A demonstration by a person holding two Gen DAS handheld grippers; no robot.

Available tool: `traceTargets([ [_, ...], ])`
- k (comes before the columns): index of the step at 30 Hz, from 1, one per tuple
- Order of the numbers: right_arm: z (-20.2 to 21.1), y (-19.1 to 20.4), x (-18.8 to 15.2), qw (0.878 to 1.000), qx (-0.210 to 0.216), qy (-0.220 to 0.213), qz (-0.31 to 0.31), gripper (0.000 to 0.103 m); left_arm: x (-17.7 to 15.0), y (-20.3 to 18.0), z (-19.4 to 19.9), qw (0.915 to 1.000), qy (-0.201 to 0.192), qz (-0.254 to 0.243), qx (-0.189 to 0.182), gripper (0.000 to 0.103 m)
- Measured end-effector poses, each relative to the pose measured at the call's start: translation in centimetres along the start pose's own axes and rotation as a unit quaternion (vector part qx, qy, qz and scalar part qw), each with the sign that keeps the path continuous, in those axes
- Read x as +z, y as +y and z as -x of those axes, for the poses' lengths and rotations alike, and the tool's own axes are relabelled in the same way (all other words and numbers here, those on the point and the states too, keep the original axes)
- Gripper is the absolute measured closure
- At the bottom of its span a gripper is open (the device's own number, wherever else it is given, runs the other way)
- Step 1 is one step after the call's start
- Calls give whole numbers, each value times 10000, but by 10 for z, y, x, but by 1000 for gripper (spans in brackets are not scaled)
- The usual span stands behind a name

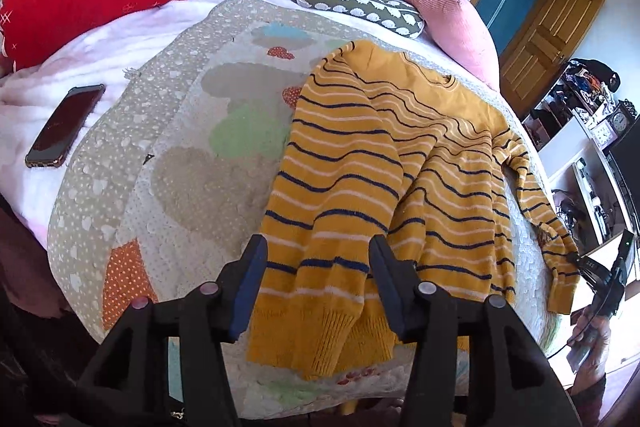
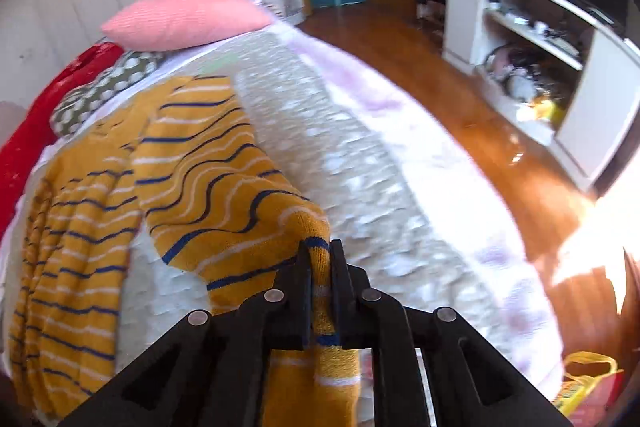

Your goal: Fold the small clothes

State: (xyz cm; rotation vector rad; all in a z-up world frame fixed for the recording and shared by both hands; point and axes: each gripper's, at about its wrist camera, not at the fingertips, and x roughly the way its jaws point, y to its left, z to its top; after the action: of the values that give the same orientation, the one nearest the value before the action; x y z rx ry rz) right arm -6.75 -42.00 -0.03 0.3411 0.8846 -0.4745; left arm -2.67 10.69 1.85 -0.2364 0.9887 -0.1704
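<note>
The right claw (image 2: 320,263) is clamped on the cuff end of the sweater's (image 1: 384,163) right sleeve (image 2: 224,187), knit bunched between its jaws and the cuff hanging below them. The left claw (image 1: 316,267) stands apart, its jaws straddling the folded-in left sleeve (image 1: 328,227) near the hem without visibly pinching it. The sweater lies on the quilt (image 1: 180,155) on the bed (image 1: 132,39), one sleeve already laid over the body. Its long axis runs from the ribbed hem, nearest the left claw, to the collar, which points away toward the pink pillow (image 1: 444,15). Risks, as I judge them: the right claw holds only a narrow bunch of loose knit, so a quick swing across could let it slip out, or drag the shoulder and skew the body. With the left claw open and nothing pinning the hem, the first fold may slide or open as the second sleeve comes over. A phone (image 1: 64,125) lies well apart, on the bed's far side.
</note>
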Motion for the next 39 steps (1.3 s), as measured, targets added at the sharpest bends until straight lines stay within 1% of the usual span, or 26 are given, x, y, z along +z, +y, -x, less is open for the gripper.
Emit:
traceTargets([
  [1, 6, -9, 1, 9999, -1, 17, -131, 90, -2, 0, -2, 10000, 29, 7, -7, 52],
  [2, 14, -12, -1, 9994, 233, 38, -258, 85, -3, -1, -3, 10000, 48, 2, 2, 52],
  [3, 22, -9, -5, 9978, 582, 57, -320, 68, -4, -2, -4, 10000, 60, -13, 25, 52],
  [4, 30, 2, -11, 9944, 1009, 84, -293, 57, -4, -2, -5, 10000, 60, -26, 40, 52],
  [5, 35, 18, -18, 9894, 1431, 151, -197, 38, -5, -4, -5, 10000, 56, -41, 56, 52],
  [6, 37, 35, -26, 9819, 1872, 274, -73, 33, -5, -5, -4, 10000, 54, -46, 57, 52],
  [8, 30, 76, -47, 9622, 2607, 759, 211, 33, -5, -5, -4, 10000, 59, -26, 17, 52],
  [9, 24, 93, -59, 9524, 2860, 1005, 328, 33, -5, -5, -3, 10000, 53, -26, 9, 52],
  [10, 16, 110, -69, 9467, 2966, 1186, 410, 33, -6, -5, -2, 10000, 41, -23, 5, 52],
  [11, 9, 123, -78, 9463, 2918, 1307, 473, 33, -6, -6, 0, 10000, 29, -27, -1, 52],
  [12, 2, 136, -85, 9463, 2867, 1388, 544, 39, -7, -6, 2, 10000, 18, -36, -1, 52],
  [13, -2, 142, -91, 9470, 2842, 1346, 648, 47, -7, -7, 3, 10000, 3, -54, 12, 51],
  [14, -1, 148, -94, 9480, 2802, 1284, 794, 79, -8, -6, 4, 10000, -10, -69, 28, 51],
  [15, -3, 151, -94, 9437, 2891, 1343, 885, 97, -8, -5, 4, 10000, -24, -79, 50, 50],
  [16, -5, 148, -92, 9406, 2993, 1402, 785, 97, -8, -4, 5, 9999, -35, -80, 60, 49],
  [17, -4, 141, -88, 9431, 2967, 1338, 675, 97, -8, -2, 3, 10000, -35, -57, 66, 49],
  [20, 6, 107, -70, 9629, 2451, 993, 533, 98, -8, 0, -2, 10000, 24, 24, -32, 49],
  [23, 2, 71, -56, 9707, 2158, 1039, 188, 98, -11, -4, -10, 9999, 102, -37, -88, 49],
  [26, 1, 56, -51, 9793, 1774, 964, 155, 98, -14, -10, -17, 9997, 184, -140, -69, 49],
  [31, 4, 42, -42, 9811, 1767, 783, 48, 98, -12, -16, -22, 9995, 165, -270, 75, 49],
  [32, 6, 38, -40, 9808, 1810, 727, 8, 96, -11, -17, -23, 9994, 156, -284, 96, 48],
  [34, 12, 28, -38, 9801, 1870, 660, -51, 78, -9, -19, -24, 9995, 148, -284, 78, 47],
  [35, 16, 24, -37, 9797, 1917, 584, -95, 60, -9, -19, -24, 9995, 148, -282, 53, 46],
  [36, 20, 20, -36, 9780, 2022, 484, -156, 49, -10, -21, -25, 9995, 149, -290, 40, 44],
  [37, 24, 17, -36, 9762, 2120, 414, -216, 48, -10, -23, -27, 9994, 158, -313, 38, 44],
  [39, 27, 19, -36, 9779, 2047, 377, -223, 48, -11, -27, -35, 9989, 235, -394, 72, 44],
])
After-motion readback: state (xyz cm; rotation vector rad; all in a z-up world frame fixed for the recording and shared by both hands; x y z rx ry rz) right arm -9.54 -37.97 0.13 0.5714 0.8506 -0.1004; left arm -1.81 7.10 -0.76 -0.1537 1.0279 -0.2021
